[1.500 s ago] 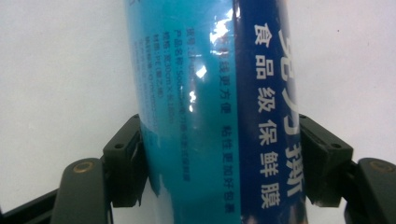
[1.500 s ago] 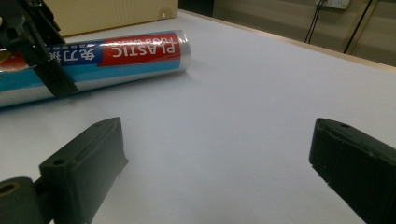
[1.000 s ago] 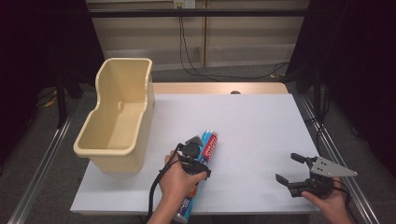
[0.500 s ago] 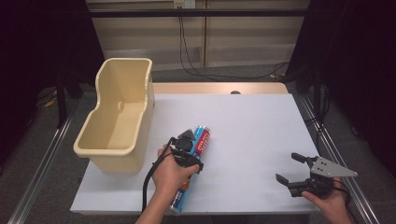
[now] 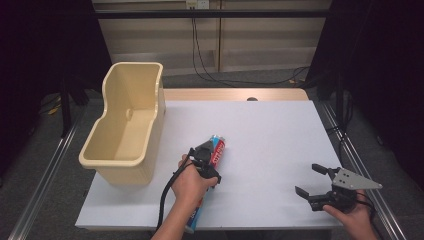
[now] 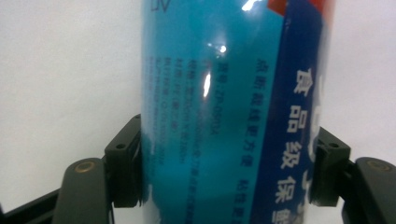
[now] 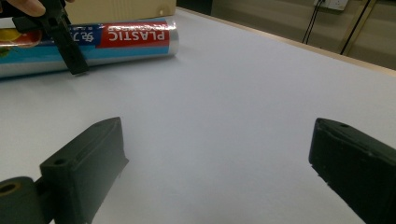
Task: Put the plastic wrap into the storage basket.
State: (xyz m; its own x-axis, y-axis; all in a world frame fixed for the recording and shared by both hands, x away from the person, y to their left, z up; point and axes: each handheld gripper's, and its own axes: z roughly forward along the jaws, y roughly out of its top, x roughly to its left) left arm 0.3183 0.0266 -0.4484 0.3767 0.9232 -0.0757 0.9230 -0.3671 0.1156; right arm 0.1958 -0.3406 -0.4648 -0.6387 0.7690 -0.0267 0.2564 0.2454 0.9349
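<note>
Since the earlier frames, the left gripper point(image 5: 206, 150) has shifted slightly toward the lower left of the high view and now sits lower over the plastic wrap roll point(image 5: 216, 148), which lies in the same spot on the table. Its jaws have just been easing open by a small amount, yet in the left gripper view the two black pads point(image 6: 123, 163) remain pressed against both flanks of the roll point(image 6: 224, 116), so the grip holds. This roll is a long, smooth cylinder with a glossy printed sleeve: teal along one side, a dark blue band with white characters, and a red panel reading "PLASTIC" near its silvery end point(image 7: 135, 35). It lies flat on the matte white table sheet point(image 5: 260, 130), lower centre of the high view, running diagonally from the bottom edge up and to the right. A cream plastic bin point(image 5: 125, 130), rectangular with rounded corners and one raised end wall, stands at the left of the frame, just beside the roll. At lower right, the right gripper point(image 5: 315, 180) is unchanged in place; its jaws stand wide apart, with bare sheet between them in the right gripper view point(image 7: 219, 154). A grey three-cornered plate point(image 5: 356, 178) tops it.
</note>
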